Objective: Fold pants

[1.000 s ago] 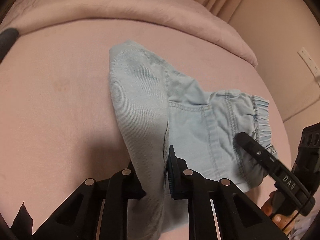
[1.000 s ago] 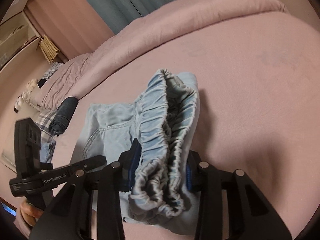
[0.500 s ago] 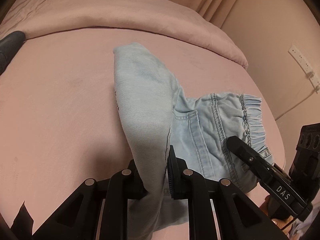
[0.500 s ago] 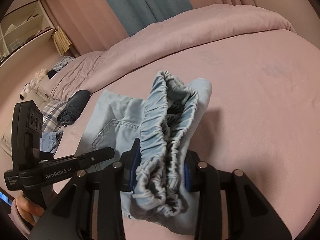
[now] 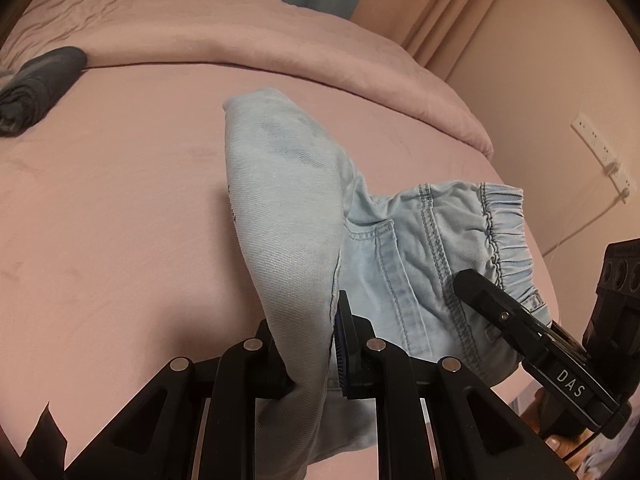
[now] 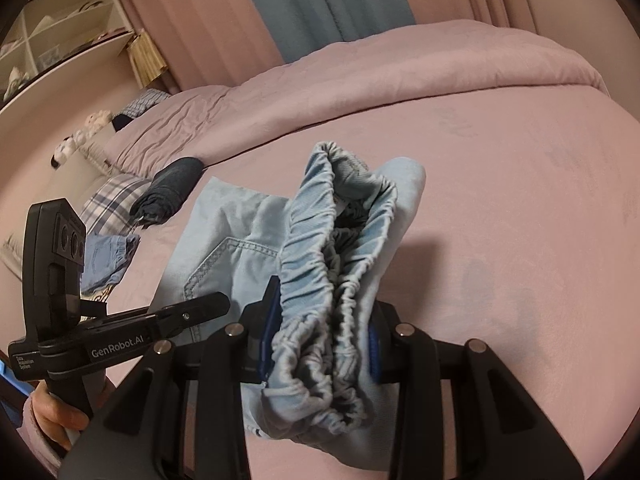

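holding at the left wrist view: we have the left tongs [image 5: 312, 344] clamped on a doubled edge of the pants [image 5: 288, 216], pale denim rising from the jaws and draping forward onto the pink bed [image 5: 120, 200].
right side of that view: the right tongs [image 5: 476, 286] reach in at the elastic waistband [image 5: 508, 236]; from here we cannot tell their grip.
background there: a dark rolled garment [image 5: 40, 80] lies well apart at the far left, against the duvet [image 5: 280, 40].
right wrist view: our right tongs [image 6: 320, 340] are closed on the gathered waistband [image 6: 320, 248], which bunches up out of the jaws; the rest of the pants [image 6: 224, 240] lies on the bed [image 6: 520, 200] towards the left tongs [image 6: 216, 304].
other items: the dark rolled garment [image 6: 168, 190] and a plaid cloth [image 6: 108, 196] sit near the pillows, clear of the work.
step in hand, as we judge it: carrying both held edges over to make a fold.
doing it well: we should keep both grips level and pull gently apart so the cloth is taut, lay the edge down squarely onto the layer below, and let go only once the fabric rests flat.
risk: the bunched elastic may slip or drop crooked.
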{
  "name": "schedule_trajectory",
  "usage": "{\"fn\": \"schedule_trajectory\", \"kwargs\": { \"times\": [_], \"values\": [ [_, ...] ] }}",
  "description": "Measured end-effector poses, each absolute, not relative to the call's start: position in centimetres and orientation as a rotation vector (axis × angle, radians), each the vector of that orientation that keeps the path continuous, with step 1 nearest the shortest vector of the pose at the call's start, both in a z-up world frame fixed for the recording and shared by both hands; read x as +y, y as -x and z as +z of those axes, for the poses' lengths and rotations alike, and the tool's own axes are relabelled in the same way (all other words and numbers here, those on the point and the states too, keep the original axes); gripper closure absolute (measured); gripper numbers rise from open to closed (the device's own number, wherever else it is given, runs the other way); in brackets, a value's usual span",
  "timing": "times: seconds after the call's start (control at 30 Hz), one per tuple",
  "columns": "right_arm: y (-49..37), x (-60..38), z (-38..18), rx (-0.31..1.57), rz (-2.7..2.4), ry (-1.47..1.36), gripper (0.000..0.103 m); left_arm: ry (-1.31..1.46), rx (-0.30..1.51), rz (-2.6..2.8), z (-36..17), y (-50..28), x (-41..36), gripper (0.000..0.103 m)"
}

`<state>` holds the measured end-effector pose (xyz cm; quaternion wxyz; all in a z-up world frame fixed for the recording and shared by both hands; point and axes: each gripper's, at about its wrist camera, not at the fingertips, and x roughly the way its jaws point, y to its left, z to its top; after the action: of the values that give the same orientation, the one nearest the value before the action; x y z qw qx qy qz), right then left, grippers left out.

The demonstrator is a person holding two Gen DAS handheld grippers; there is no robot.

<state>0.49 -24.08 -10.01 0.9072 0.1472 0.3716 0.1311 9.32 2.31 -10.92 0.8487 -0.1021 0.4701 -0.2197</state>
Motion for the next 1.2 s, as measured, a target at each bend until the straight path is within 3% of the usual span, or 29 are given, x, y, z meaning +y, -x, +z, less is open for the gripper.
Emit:
{"fn": "schedule_trajectory", "kwargs": {
  "times": [1.2],
  "values": [
    [-3.3, -12.9, -7.8, 0.765, 0.403, -0.029, 0.067, 0.349, 0.921, -0.358, -11.4, -11.4, 7.1, 0.088]
  ]
}}
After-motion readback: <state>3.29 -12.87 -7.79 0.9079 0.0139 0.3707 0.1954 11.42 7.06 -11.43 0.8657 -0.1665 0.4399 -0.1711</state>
